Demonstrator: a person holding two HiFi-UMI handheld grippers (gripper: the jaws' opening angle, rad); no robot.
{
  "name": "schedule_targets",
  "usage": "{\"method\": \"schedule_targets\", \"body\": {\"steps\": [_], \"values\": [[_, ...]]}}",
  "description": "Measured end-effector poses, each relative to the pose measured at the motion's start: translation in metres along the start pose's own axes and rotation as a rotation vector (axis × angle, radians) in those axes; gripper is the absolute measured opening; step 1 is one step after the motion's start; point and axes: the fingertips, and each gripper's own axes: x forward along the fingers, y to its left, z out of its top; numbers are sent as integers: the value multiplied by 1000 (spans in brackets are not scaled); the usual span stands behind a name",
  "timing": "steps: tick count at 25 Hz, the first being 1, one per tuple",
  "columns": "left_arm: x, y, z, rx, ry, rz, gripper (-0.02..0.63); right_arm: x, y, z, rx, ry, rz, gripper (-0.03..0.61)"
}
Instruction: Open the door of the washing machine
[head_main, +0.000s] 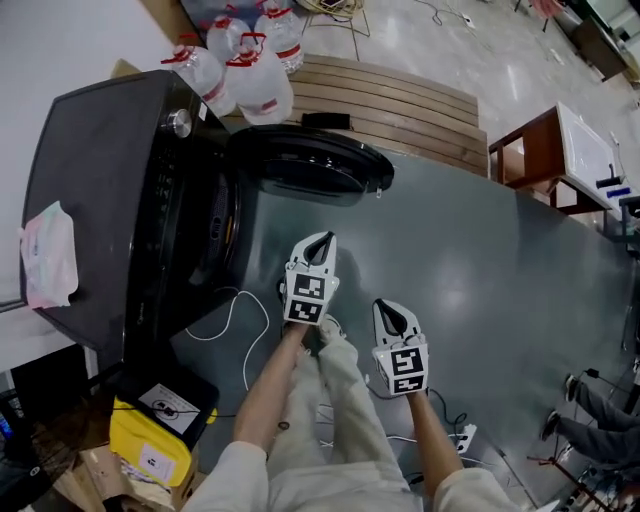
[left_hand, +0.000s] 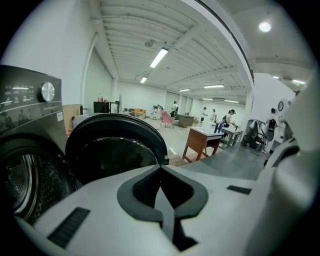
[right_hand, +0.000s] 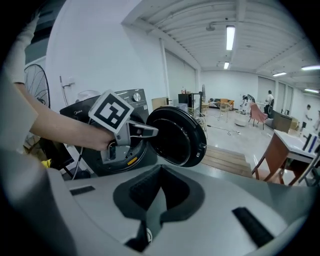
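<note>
While the person holds both grippers low over the grey floor, the washing machine stands to the left of the left gripper, its round door already swung wide open. The door hangs just ahead of the left fingertips, with its dark glass bowl facing them in the left gripper view. The bare drum opening lies off to their left.

The left gripper's jaws are pressed together tip to tip with nothing between them, clear of the door. The right gripper sits beside it, to the right and a little nearer the person, and its jaws are likewise clenched on nothing. In the right gripper view, the left gripper shows up and to the left of the right fingertips, in front of the drum opening, with the open door beyond them.

Past the door from the left fingertips stand several water bottles and a slatted wooden platform. A white cable trails on the floor left of the left gripper. On the machine's top lies what looks like a pale tissue pack.
</note>
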Motion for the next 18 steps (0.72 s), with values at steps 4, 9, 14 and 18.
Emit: {"method": "schedule_targets", "body": {"steps": [4, 9, 14, 18], "values": [[-48, 15, 5, -17, -22, 40, 8, 1, 15, 30, -43, -25, 34, 0], [-118, 40, 9, -74, -52, 121, 8, 1, 41, 66, -101, -54, 75, 0], [-189, 60, 13, -135, -93, 200, 8, 1, 76, 102, -137, -88, 145, 0], [-245, 76, 13, -169, -116, 263, 8, 2, 107, 133, -182, -115, 190, 0]]}}
